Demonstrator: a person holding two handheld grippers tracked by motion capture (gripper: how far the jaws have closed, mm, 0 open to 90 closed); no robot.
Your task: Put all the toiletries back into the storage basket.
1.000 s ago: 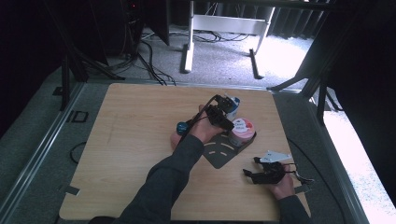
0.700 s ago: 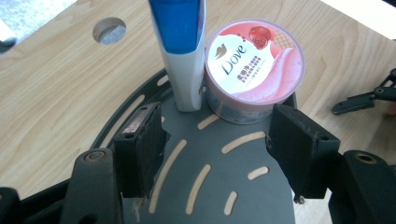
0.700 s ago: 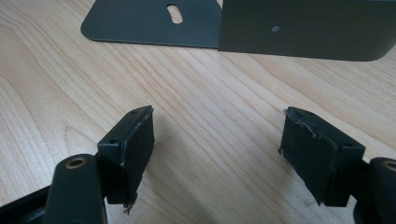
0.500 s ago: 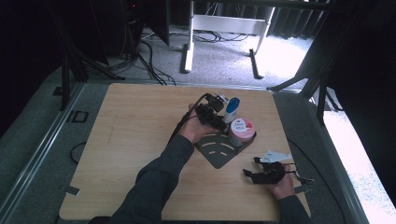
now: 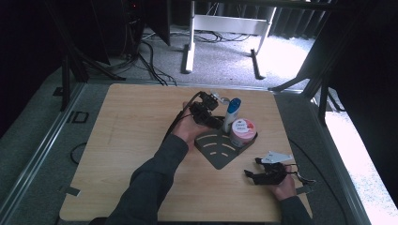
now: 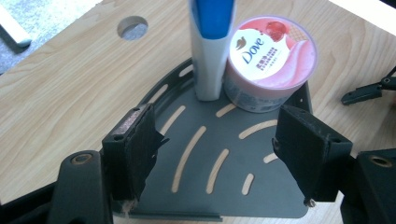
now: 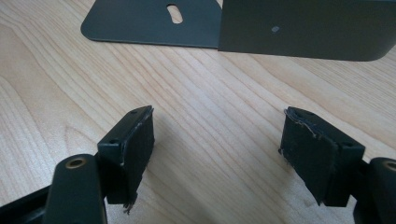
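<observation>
While the left gripper hangs over the front of the dark corner rack, its jaws having just been opening and nothing between them, the white tube with the blue cap stands upright at the rack's back corner, touching the pink Dove jar beside it. Tube: likely light, tall and tippy, with slick, yielding plastic walls, so a grip low on its body looks safest. Right gripper rests agape and empty on the surface, near the rack's outer wall.
</observation>
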